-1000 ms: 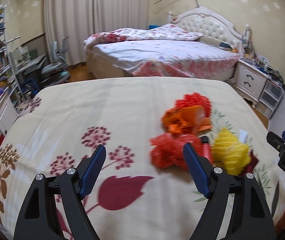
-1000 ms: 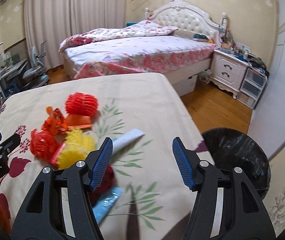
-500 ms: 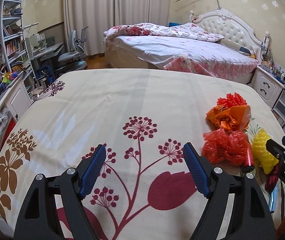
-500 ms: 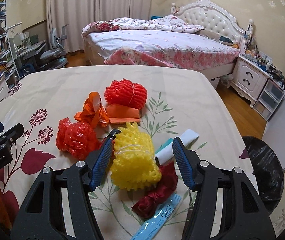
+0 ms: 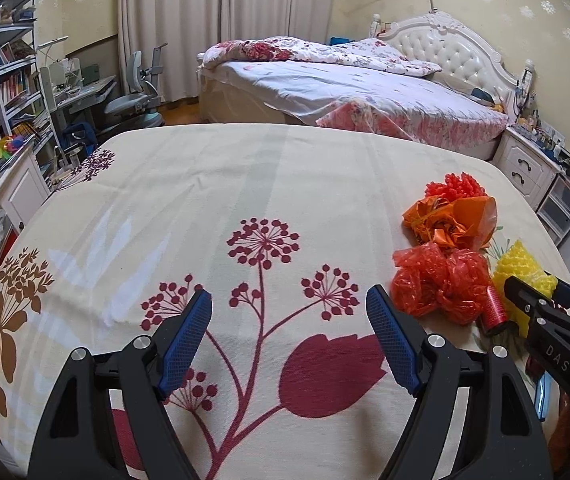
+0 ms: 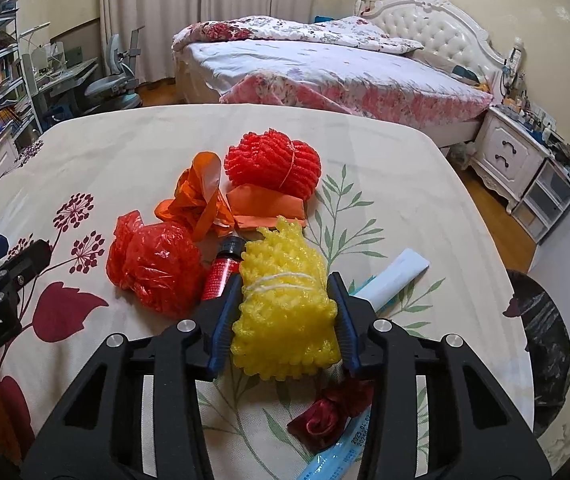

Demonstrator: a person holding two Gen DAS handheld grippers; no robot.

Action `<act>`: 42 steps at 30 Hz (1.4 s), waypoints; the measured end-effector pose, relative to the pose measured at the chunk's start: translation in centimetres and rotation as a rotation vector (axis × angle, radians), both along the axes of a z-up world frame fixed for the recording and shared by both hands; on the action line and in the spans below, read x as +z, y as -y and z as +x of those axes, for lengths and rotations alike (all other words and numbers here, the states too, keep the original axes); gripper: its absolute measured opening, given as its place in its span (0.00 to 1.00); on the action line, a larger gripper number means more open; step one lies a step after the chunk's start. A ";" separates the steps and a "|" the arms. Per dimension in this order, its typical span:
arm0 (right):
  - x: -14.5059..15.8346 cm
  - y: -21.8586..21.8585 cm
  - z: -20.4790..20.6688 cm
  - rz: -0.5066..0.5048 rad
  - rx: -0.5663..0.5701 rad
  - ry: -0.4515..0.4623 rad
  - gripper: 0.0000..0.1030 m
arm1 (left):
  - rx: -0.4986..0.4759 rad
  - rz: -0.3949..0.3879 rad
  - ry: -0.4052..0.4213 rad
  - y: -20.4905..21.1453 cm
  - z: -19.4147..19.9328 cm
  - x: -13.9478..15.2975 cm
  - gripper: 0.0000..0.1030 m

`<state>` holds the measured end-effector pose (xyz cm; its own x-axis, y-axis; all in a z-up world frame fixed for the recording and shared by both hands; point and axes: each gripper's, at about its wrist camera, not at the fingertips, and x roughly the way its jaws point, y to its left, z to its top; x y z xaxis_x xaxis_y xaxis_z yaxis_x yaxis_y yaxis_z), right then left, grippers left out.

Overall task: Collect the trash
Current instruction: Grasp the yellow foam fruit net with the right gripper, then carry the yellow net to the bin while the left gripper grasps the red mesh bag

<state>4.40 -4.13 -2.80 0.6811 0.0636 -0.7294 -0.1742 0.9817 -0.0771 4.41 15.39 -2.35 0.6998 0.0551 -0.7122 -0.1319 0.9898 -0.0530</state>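
right tool (image 6: 285,300): jaws just closed in, pads now pressing yellow foam net (image 6: 285,312)
left tool (image 5: 289,336): wide open over bare surface (image 5: 205,184)

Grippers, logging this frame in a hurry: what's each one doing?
Left gripper: open, empty.
Right gripper: jaws just closed onto the yellow foam net.

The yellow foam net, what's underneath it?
Under the yellow foam net: the tablecloth, and near its front edge a dark red wrapper. Whatever lies directly beneath is covered.
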 end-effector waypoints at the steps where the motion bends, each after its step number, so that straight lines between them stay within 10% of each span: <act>1: 0.2 0.1 -0.1 0.002 -0.002 0.008 0.41 | -0.005 -0.002 0.000 0.2 0.0 0.0 0.75; 36: 0.5 15.7 -1.4 0.093 -0.297 0.057 0.41 | -0.162 0.026 -0.089 9.6 4.4 -1.6 0.81; 42: 0.0 15.8 -1.4 0.095 -0.297 0.047 0.41 | -0.186 0.016 -0.091 9.5 4.0 -1.7 0.65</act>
